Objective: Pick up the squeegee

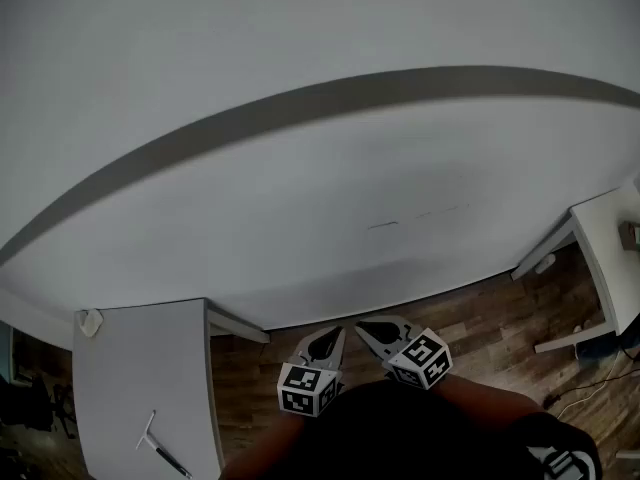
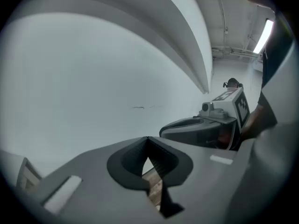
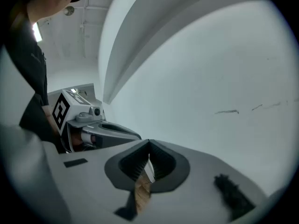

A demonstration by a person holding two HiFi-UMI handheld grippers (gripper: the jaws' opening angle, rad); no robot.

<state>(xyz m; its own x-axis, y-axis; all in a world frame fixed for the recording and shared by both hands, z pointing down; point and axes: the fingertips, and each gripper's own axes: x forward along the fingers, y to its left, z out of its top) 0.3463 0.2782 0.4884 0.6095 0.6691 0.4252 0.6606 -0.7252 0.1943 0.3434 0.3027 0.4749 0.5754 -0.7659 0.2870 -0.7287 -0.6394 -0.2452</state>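
The squeegee (image 1: 158,445), a thin T-shaped tool with a pale handle and a dark end, lies on the grey table (image 1: 130,368) at the lower left of the head view. Both grippers hang side by side in front of the person's body, well to the right of that table, pointing at the white wall. My left gripper (image 1: 333,336) is shut with nothing in it; in its own view the jaws (image 2: 147,139) meet at the tips. My right gripper (image 1: 366,326) is shut and empty too, its jaws (image 3: 149,143) touching. Neither gripper view shows the squeegee.
A small white object (image 1: 90,321) sits on the grey table's far corner. A white table (image 1: 608,248) stands at the right, with cables (image 1: 590,378) on the wooden floor (image 1: 480,318) beside it. The white wall (image 1: 330,198) fills the view ahead.
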